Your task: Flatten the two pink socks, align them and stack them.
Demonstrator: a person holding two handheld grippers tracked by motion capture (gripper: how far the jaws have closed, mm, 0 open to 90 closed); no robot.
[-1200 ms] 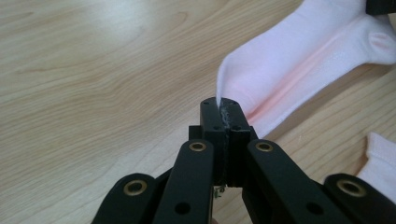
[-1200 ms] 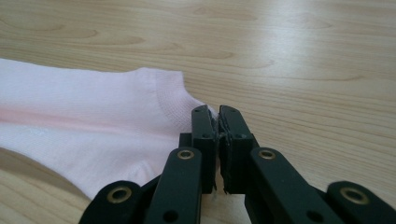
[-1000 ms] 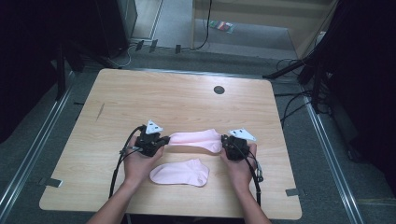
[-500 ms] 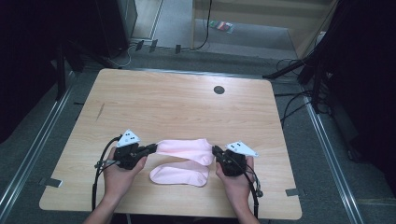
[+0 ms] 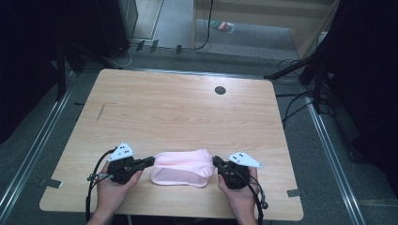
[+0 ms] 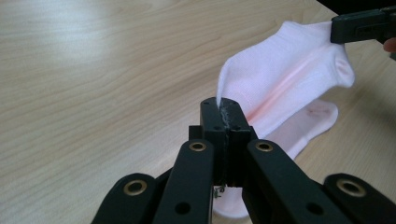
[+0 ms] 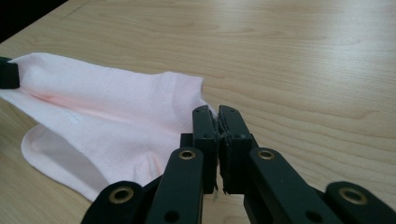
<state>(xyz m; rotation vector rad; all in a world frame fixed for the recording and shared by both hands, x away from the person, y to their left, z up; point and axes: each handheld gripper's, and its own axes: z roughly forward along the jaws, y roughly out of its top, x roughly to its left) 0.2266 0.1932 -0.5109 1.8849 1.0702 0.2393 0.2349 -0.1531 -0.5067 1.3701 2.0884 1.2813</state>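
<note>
Near the front edge of the bench (image 5: pixel 187 108), a pink sock (image 5: pixel 185 159) is being held stretched between two claws, above a second pink sock (image 5: pixel 176 179) that is lying flat on the wood just beneath it. The left claw (image 5: pixel 149 162) is being kept clamped together on one end of the upper sock, the fabric being pinched at the jaw tips in the left gripper view. The right claw (image 5: pixel 217 162) is likewise closed on the opposite end, by the cuff, with its jaws pressed tight on a thin fold of cloth in the right gripper view.

The step in hand is judged to be the laying of the upper sock onto the lower one. For this to be done well, both ends are to be lowered level and together, with the cloth kept lightly taut, so that outlines are matched before either grip is released.

Both hands are being held low over the front edge, forearms entering from the front, the claws pointed inward toward each other and nearly level with the bench surface.
</note>
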